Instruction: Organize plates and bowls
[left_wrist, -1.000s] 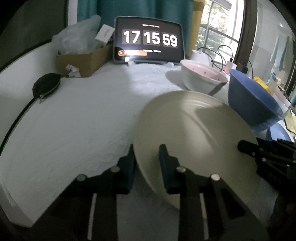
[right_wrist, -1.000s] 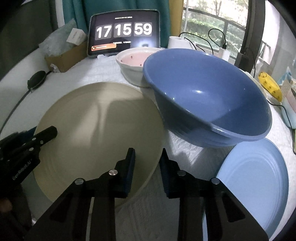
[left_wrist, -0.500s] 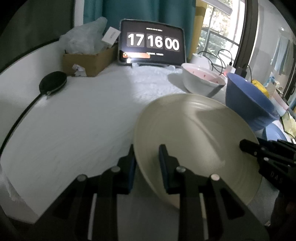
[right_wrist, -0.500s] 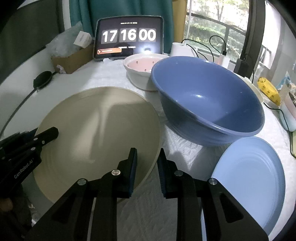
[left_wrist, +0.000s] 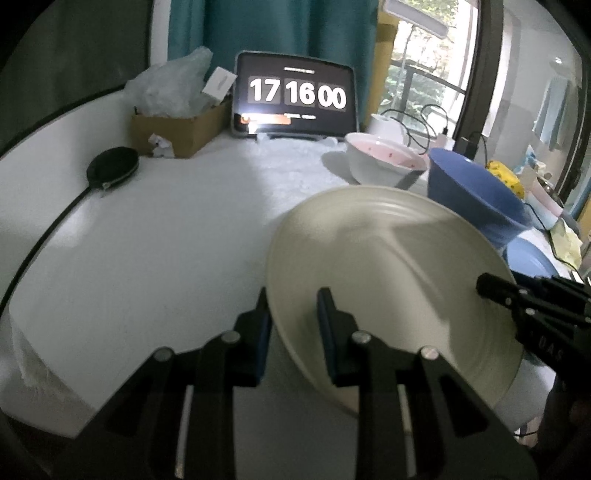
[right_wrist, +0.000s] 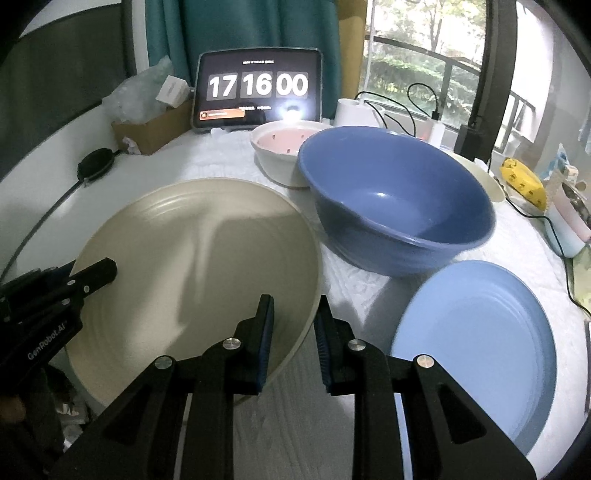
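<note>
Cream plate (left_wrist: 388, 266): you have it lifted and tilted above the white-covered bench (left_wrist: 155, 236), held by its rim from two opposite sides, with its hollow face up.
Left claw (left_wrist: 293, 314): your left claw is nearly closed and pinches the plate's near-left rim, one pad under the edge and one on the inner face.
Right claw (right_wrist: 293, 321): your right claw has its fingers astride the opposite rim at a narrow gap; its jaws have just been closing, with the plate's edge between them and the pads bearing on it.
Dark blue bowl (right_wrist: 399, 199): it stands upright on the bench just beyond the plate's right side, in your right-wrist view.
Light blue plate (right_wrist: 480, 347): it lies flat on the bench to the right of your right claw, just in front of the dark blue bowl.
White bowl (right_wrist: 280, 155): pink inside, it sits behind the dark blue bowl and touches or nearly touches it.
Tablet (right_wrist: 258, 92): it stands at the back of the bench and shows 17 16 00.
Cardboard box (left_wrist: 177, 125): it sits to the left of the tablet with crumpled plastic in it.
Black pouch (left_wrist: 110, 168): it lies at the bench's left edge, well apart from the dishes.
</note>
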